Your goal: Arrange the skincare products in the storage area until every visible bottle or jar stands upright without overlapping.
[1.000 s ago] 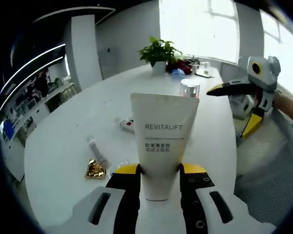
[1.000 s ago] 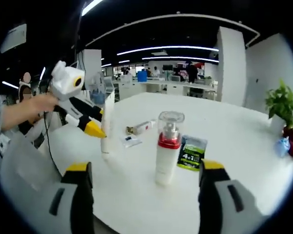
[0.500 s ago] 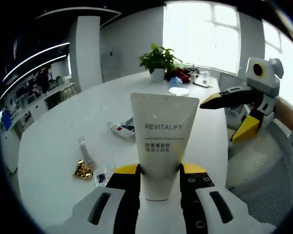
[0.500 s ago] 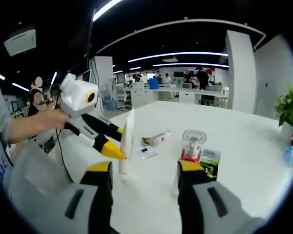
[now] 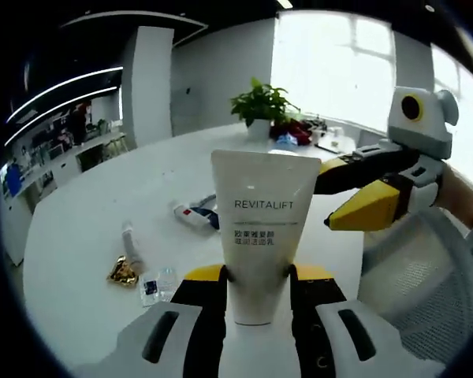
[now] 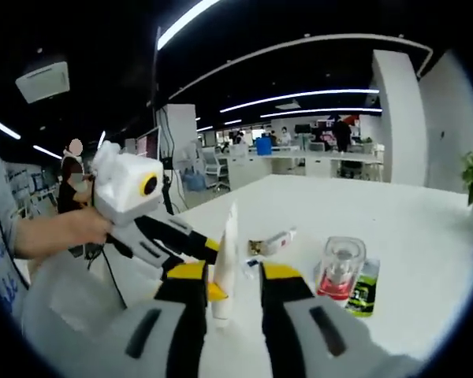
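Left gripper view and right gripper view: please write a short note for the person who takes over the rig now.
Left tool: shut on the white tube, held upright, cap down, above the table.
Right tool: open with a narrow gap, empty, close beside the tube.
Done: the pump bottle stands upright on the table.
Left: stand the white tube on the table apart from the bottle. A small tube lies flat farther back and probably needs standing up too.
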{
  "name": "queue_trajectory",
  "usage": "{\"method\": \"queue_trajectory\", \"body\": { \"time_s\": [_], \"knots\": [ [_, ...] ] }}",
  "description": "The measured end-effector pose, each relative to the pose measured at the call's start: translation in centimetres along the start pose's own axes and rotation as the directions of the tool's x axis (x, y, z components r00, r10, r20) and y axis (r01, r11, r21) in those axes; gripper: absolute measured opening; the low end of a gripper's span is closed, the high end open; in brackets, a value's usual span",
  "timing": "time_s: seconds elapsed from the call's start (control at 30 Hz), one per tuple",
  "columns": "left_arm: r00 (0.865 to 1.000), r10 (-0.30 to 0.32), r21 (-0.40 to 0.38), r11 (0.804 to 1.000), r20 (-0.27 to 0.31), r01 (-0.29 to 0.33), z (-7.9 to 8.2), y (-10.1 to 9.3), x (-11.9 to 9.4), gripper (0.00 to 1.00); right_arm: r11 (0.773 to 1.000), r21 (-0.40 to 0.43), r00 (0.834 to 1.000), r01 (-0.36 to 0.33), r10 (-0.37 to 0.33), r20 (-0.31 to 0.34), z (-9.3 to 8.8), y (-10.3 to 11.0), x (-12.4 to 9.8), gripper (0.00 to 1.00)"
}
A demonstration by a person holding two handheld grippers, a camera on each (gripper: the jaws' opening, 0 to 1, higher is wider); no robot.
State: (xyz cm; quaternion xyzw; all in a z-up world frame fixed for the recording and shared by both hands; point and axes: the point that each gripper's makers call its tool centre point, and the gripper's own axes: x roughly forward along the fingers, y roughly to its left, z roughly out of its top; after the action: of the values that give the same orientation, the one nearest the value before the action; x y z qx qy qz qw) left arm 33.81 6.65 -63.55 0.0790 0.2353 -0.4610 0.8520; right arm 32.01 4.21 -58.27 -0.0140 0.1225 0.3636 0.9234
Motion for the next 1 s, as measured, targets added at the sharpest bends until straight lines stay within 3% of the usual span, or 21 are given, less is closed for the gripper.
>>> {"method": "queue_trajectory", "body": {
  "time_s": [0.63,1.0],
  "knots": [
    [0.998,0.046,-0.061,0.997,0.044,-0.044,0.3,-0.6,0.7,0.28,0.995,0.074,0.998,-0.062,0.062,0.002,0.4,0.0,2.2,0.12],
    [0.999,0.024,-0.039,0.999,0.042,-0.022,-0.1,-0.8,0.7,0.28,0.992,0.005,0.992,-0.129,0.129,0.002,0.3,0.3,2.4,0.08]
  ]
}}
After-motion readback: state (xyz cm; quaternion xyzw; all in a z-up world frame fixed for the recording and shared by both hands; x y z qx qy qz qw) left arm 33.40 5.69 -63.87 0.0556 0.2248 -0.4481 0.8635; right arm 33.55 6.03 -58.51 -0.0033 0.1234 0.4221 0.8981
